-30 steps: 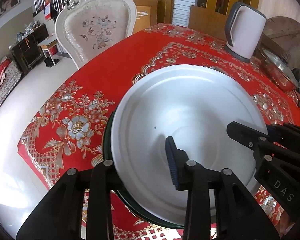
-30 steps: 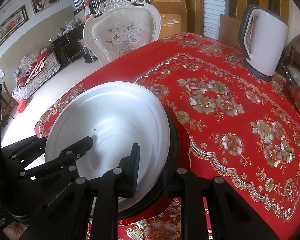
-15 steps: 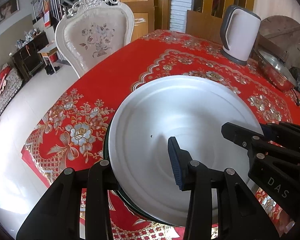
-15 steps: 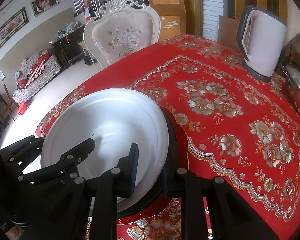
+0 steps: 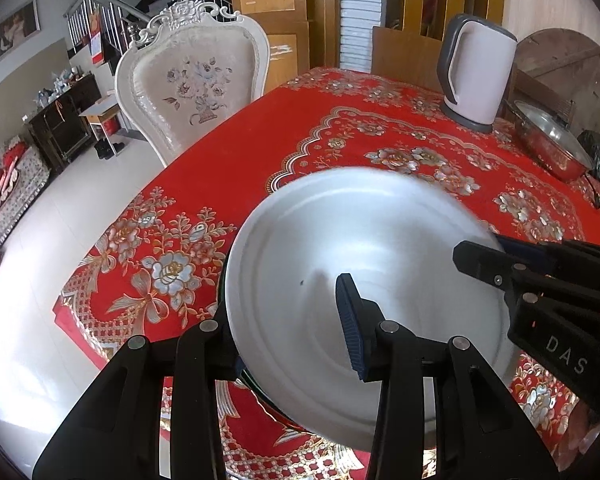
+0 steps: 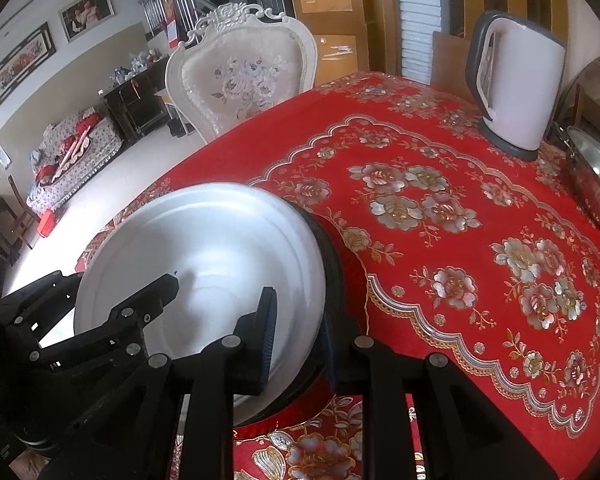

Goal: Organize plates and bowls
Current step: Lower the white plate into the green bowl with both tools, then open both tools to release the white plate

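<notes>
Grippers: your left gripper (image 5: pixel 288 328) and right gripper (image 6: pixel 298 332) each pinched opposite rims of the plate (image 5: pixel 364 276), held over a dark bowl (image 6: pixel 334 264) near the worktop (image 6: pixel 440 260) edge; lowering level would have suited.

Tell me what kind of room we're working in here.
Most likely a home dining area opening onto a living room: a table under a red floral tablecloth, an ornate white chair, an electric kettle, and a staircase behind.
</notes>
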The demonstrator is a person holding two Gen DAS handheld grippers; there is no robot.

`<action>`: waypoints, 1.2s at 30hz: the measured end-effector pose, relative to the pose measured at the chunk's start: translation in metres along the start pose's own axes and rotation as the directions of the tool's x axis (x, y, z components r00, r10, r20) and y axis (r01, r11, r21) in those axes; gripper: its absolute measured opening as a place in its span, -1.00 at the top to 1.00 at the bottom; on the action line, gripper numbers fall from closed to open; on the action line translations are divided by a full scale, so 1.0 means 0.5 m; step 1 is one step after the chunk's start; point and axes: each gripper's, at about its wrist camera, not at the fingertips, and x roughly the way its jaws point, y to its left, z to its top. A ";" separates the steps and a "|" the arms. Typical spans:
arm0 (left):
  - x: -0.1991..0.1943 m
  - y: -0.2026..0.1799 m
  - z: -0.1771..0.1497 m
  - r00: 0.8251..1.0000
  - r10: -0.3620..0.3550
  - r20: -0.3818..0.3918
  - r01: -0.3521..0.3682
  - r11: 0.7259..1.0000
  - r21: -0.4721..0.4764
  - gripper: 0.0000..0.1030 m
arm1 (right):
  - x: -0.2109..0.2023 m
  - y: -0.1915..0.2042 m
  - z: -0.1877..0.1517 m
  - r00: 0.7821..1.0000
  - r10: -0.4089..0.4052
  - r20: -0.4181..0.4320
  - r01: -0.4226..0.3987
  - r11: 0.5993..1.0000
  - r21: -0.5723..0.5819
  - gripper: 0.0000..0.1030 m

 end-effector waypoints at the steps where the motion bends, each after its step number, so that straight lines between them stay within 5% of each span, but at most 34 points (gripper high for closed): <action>1: -0.001 0.000 -0.001 1.000 -0.001 0.000 0.001 1.000 0.001 0.24 | -0.001 0.000 0.000 1.000 -0.005 0.002 0.005 1.000 -0.001 0.60; 14: -0.049 -0.005 0.001 0.998 0.024 0.057 -0.025 0.999 0.021 0.24 | -0.022 -0.017 -0.006 1.000 -0.006 0.021 0.006 1.000 0.015 0.60; 18: -0.060 -0.002 0.000 0.997 0.024 0.074 -0.026 0.999 0.022 -0.34 | -0.028 -0.026 -0.009 1.000 -0.003 0.026 0.002 1.000 0.024 0.60; 36: -0.129 0.005 0.004 0.993 0.016 0.120 -0.016 1.000 0.003 -0.34 | -0.076 -0.120 -0.041 0.998 -0.004 0.061 -0.004 0.992 0.129 0.60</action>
